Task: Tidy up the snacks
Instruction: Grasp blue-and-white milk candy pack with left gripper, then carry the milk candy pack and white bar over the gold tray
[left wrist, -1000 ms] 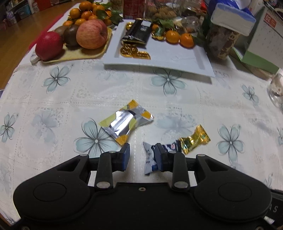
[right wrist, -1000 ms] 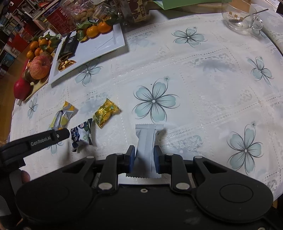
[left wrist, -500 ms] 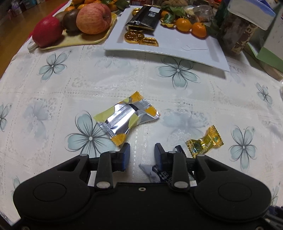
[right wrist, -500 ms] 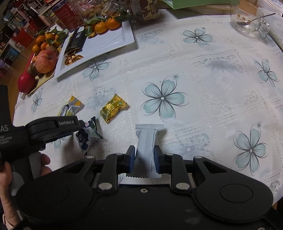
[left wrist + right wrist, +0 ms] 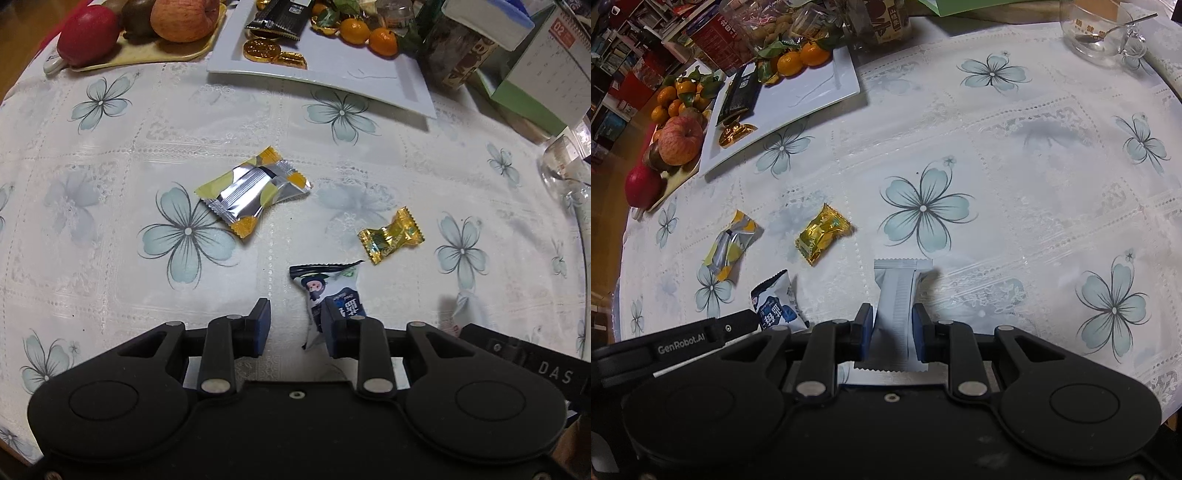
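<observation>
My left gripper (image 5: 295, 317) hangs over the flowered tablecloth with its jaws closing. A blue-and-white candy with a cartoon monkey (image 5: 328, 291) lies between them, against the right finger; the left pad stands clear of it. A silver-and-yellow snack (image 5: 251, 190) and a gold candy (image 5: 391, 234) lie just beyond. My right gripper (image 5: 892, 328) is shut on a long white packet (image 5: 897, 295) that points away from me. The monkey candy (image 5: 775, 306) shows to its left, beside one left gripper finger (image 5: 738, 325).
A white plate (image 5: 351, 74) at the back holds a black bar, gold coins and tangerines. Left of it is a yellow tray of fruit (image 5: 166, 55). A jar (image 5: 454, 51) and a calendar (image 5: 546, 62) stand back right; a glass cup with a spoon (image 5: 1097, 37) sits far right.
My left gripper has shifted and tipped over the monkey candy, which now lies between its fingers instead of under the right one, and the jaws have narrowed a little. The right gripper has kept still.
</observation>
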Tool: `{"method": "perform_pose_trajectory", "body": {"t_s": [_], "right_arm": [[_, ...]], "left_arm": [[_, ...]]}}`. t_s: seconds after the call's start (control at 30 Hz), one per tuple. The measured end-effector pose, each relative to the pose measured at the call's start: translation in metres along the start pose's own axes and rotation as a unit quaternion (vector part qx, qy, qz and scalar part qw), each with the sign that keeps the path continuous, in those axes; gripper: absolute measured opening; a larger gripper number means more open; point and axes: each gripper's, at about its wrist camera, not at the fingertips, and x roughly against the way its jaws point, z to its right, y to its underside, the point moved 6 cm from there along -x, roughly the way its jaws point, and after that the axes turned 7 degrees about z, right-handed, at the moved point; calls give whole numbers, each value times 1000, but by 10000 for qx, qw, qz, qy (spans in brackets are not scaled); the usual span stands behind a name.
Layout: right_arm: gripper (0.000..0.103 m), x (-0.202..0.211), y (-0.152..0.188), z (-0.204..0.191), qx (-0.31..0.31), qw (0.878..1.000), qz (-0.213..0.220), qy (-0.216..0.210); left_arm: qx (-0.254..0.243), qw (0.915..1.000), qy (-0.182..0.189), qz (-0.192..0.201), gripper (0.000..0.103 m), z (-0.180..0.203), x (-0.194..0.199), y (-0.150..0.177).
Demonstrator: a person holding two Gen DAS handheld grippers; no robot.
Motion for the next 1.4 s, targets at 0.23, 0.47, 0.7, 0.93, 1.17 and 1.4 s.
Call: {"method": "perform_pose_trajectory", "body": {"t_s": [0.23,0.47,0.7,0.93,1.17,1.4], "right_arm": [[24,-3,3,-2,5,10000,-84,-21],[24,-3,5,-4,53,9999,-115,-66],[24,-4,6,-4,72,9998,-144,-71],[24,-4,6,-3,106,9998,-178,-68],[24,-11,12,1,-15,9986,-510,-142],[24,-23,28,5,-235,9940,-1018,-317]], "left_arm": [[44,9996,285,-19,43,21,-11,0],[44,10000,-50,5,48,21,-21,2],[169,9998,-61,-91,47,20,-29,4],[169,9996,-46,-227,39,18,-27,6],[-72,9987,-46,-507,39,17,-10,24],[-10,9958,-118,-910,39,1,8,58]]}}
